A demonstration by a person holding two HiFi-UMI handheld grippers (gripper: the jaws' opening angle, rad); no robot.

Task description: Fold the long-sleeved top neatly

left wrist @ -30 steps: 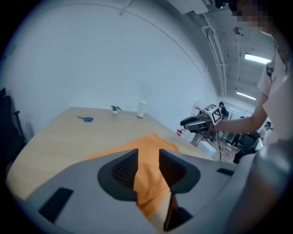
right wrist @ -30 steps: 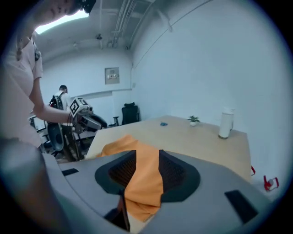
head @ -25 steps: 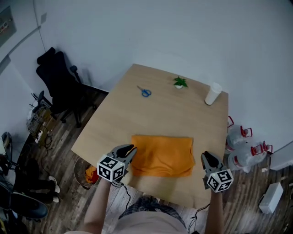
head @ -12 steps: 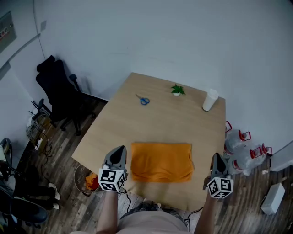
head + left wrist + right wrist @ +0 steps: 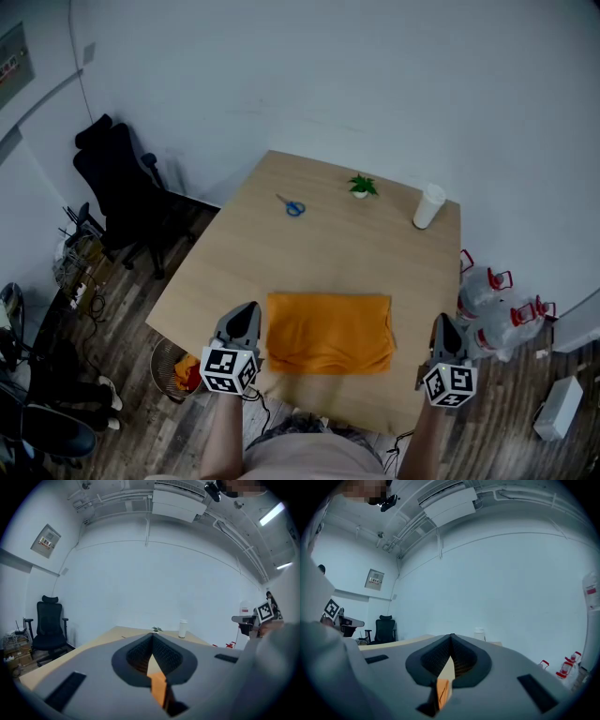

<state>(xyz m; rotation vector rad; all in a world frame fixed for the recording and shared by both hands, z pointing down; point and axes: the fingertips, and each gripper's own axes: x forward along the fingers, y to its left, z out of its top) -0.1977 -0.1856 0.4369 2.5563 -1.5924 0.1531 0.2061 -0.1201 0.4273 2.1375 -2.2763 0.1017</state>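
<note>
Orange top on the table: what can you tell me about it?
The orange top is soft-looking cloth, folded into a flat, roughly rectangular bundle with no sleeves sticking out. Its far edge is straight; the near edge is wavier. It lies on the wooden table near the person's edge, between the left gripper and the right gripper. Both are shut and neither holds it; only the table seems to touch it.

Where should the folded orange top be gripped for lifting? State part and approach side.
Probably its near edge's two corners, from the person's side: the orange top lies flat and wide on the table, that edge nearest the left gripper and right gripper.
</note>
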